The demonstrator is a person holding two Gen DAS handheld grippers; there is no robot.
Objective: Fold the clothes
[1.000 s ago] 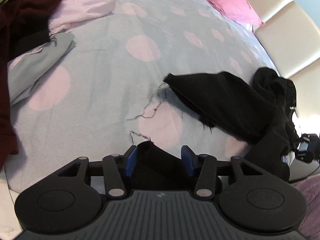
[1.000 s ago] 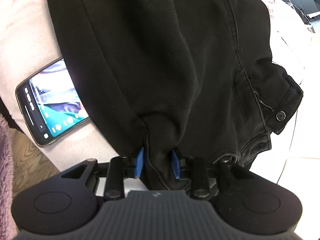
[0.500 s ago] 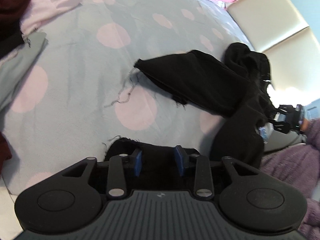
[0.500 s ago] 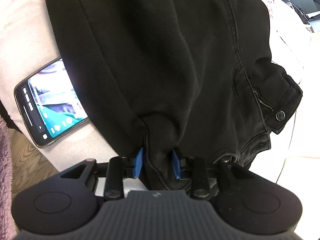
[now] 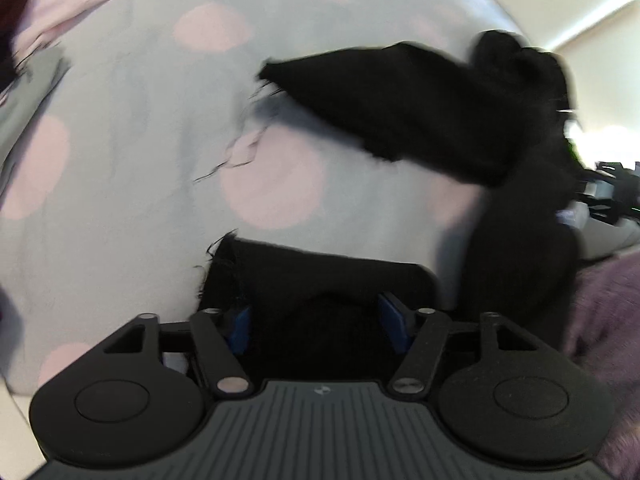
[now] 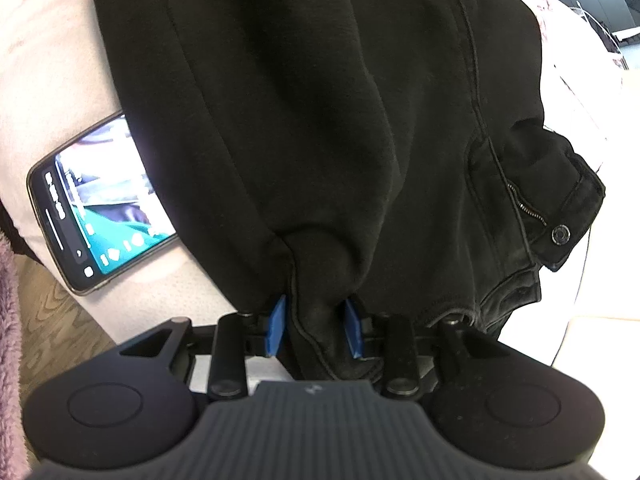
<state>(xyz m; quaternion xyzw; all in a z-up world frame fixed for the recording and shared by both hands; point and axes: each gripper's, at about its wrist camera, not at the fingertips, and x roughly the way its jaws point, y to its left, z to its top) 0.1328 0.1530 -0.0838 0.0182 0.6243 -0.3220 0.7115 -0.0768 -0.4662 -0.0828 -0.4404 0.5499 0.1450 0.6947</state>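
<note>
Black jeans lie across the blue bedspread with pink dots. One leg stretches out at the far right. The other leg's frayed hem lies flat just ahead of my left gripper. Its jaws are opening, the blue pads stand wide apart, and the cloth rests loose between them. In the right wrist view the jeans hang with their button and zip at the right. My right gripper is shut on a bunched fold of them.
A lit phone lies on the pale surface, partly under the jeans. A grey garment and pink cloth lie at the far left of the bed. A purple fuzzy fabric is at the near right.
The left gripper's pads have spread wider and the hem now lies flat on the bed ahead of them. The left view has swung, blurred. The right gripper and its hold are unchanged.
</note>
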